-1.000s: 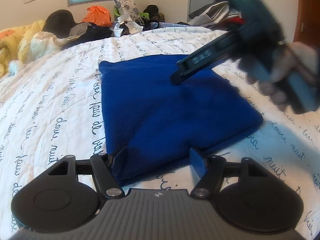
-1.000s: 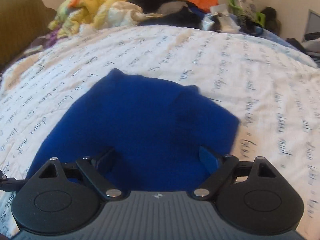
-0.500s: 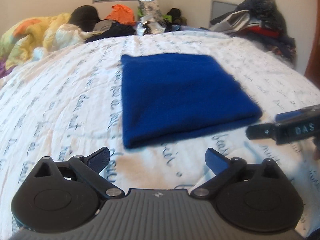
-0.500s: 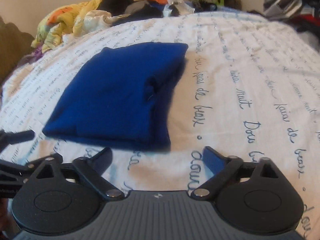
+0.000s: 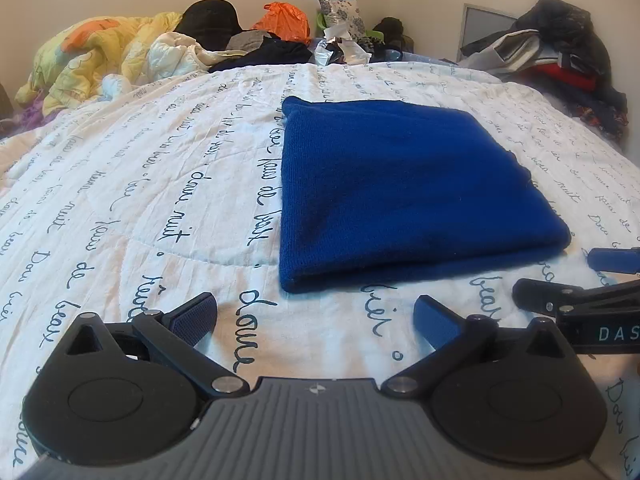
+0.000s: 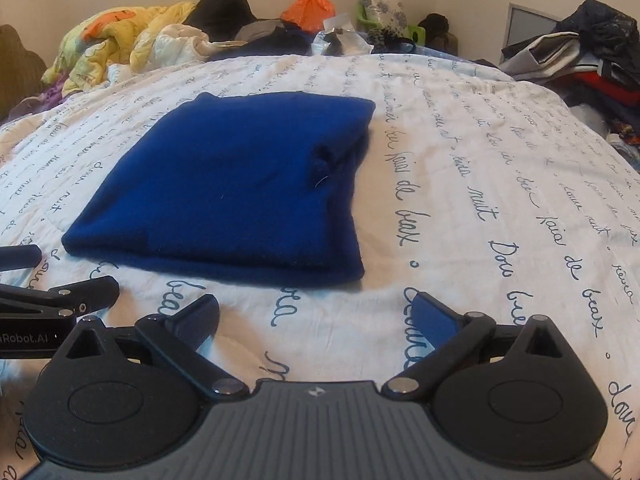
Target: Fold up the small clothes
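Note:
A blue knitted garment (image 5: 404,192) lies folded into a flat rectangle on the white quilt with script lettering (image 5: 140,200); it also shows in the right wrist view (image 6: 236,192). My left gripper (image 5: 316,316) is open and empty, just short of the garment's near edge. My right gripper (image 6: 316,316) is open and empty, also short of the near edge. Each gripper's fingers show at the edge of the other's view, the right one (image 5: 592,300) and the left one (image 6: 48,292).
A yellow blanket (image 5: 100,56), dark clothes (image 5: 264,52), an orange bag (image 5: 284,20) and a patterned pillow (image 5: 340,12) are piled at the far end of the bed. A heap of clothes (image 5: 560,60) sits at the far right.
Both grippers have let go of the blue garment and drawn back toward me. The garment now lies flat and folded. Both jaws stand open.

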The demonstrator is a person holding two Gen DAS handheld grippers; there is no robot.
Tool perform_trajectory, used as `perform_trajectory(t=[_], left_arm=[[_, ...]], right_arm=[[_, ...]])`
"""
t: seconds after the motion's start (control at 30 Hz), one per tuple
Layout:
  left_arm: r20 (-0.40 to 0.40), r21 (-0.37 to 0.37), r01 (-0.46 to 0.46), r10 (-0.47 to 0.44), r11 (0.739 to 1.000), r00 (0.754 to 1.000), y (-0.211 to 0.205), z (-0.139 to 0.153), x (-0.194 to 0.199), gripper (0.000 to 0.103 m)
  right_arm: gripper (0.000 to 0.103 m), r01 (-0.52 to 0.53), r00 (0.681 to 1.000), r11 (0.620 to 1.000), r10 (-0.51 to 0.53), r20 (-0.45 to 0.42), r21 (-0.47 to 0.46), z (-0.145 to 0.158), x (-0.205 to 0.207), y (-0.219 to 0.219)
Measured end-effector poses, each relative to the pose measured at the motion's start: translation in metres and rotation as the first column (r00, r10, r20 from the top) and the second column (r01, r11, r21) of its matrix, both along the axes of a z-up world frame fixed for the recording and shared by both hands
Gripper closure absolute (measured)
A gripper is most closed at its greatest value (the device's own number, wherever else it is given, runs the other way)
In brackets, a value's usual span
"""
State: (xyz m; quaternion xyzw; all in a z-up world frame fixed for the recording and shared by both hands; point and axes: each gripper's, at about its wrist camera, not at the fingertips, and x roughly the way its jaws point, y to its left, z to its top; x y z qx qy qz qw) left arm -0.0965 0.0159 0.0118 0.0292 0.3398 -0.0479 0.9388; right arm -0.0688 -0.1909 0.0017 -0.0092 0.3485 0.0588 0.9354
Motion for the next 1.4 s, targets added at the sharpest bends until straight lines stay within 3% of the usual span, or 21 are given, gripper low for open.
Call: perform_trajectory(t=[1.4], left_arm=[[0.0,-0.003,-0.007,0.007,1.0,1.0,0.0007,-0.0006,0.0009,0.0]], right_arm=[[0.0,-0.001,1.0,1.0,0.001,0.004,0.002,-0.0001,-0.002,0.0003]])
